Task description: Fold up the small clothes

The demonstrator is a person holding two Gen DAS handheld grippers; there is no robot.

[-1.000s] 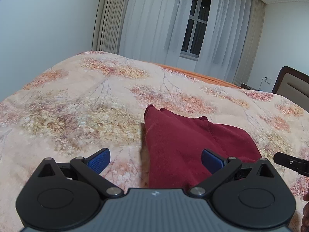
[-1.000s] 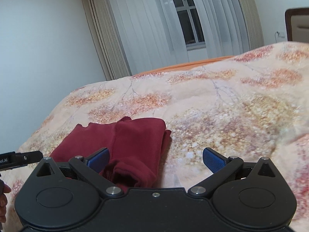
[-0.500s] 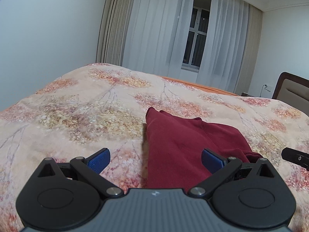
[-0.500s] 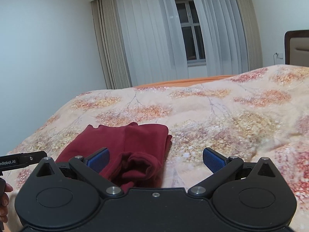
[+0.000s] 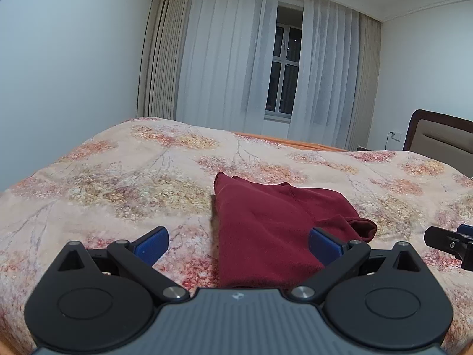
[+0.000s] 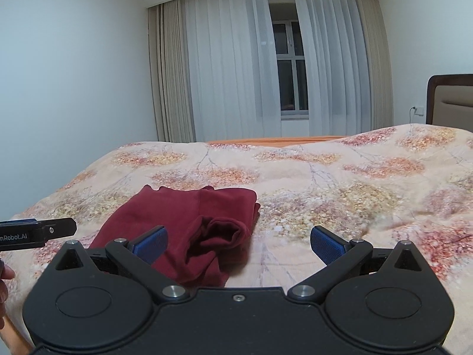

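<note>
I have both tools, left tool (image 5: 238, 245) and right tool (image 6: 238, 244), spread wide and empty. The red garment (image 6: 189, 222) at lower centre of the bed (image 6: 340, 195) looks mostly folded; its bunched cuff still needs tucking, I think.

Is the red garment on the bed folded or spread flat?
Folded. The red garment lies as a compact stack with doubled layers at its right edge and a cuff tucked on top.

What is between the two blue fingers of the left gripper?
In the left wrist view, the left gripper is open, with the dark red garment and flowered bedspread lying between.
</note>
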